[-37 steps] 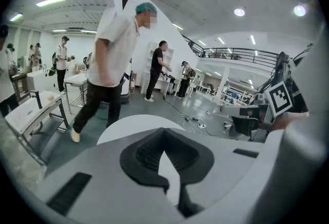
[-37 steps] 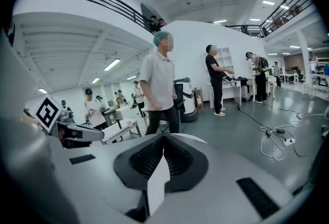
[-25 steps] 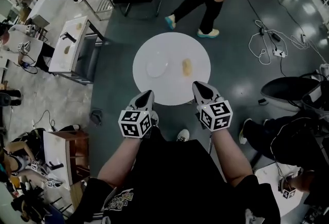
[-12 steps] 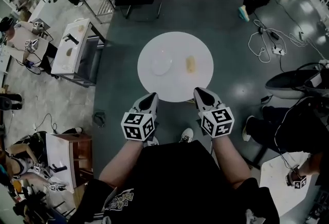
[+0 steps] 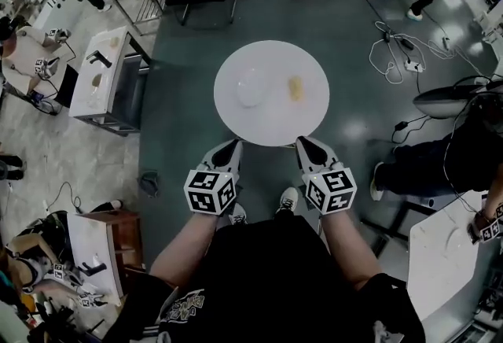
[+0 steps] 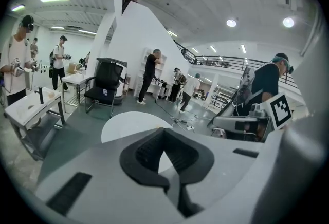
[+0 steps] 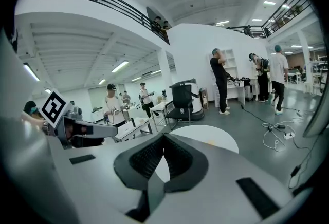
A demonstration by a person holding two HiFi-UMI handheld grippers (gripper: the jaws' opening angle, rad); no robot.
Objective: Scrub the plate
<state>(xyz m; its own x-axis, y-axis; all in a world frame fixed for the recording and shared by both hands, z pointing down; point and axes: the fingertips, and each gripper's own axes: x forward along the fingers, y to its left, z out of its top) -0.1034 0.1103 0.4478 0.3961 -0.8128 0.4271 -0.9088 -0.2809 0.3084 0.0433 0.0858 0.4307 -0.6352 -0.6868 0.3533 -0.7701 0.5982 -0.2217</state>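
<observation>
Here the left gripper and right gripper are closed and empty; better open both early, right for the sponge, left to steady the plate.

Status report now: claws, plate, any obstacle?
Left claw shut, empty. Right claw shut, empty. Plate on round table, untouched, sponge beside it. Nothing blocking.

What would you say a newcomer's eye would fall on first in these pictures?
The round white table stands out against the dark floor in the middle of the head view. It carries a pale plate on the left and a small yellow sponge on the right, lying apart. At the table's near edge, the left gripper and the right gripper point toward it, both shut and empty.
</observation>
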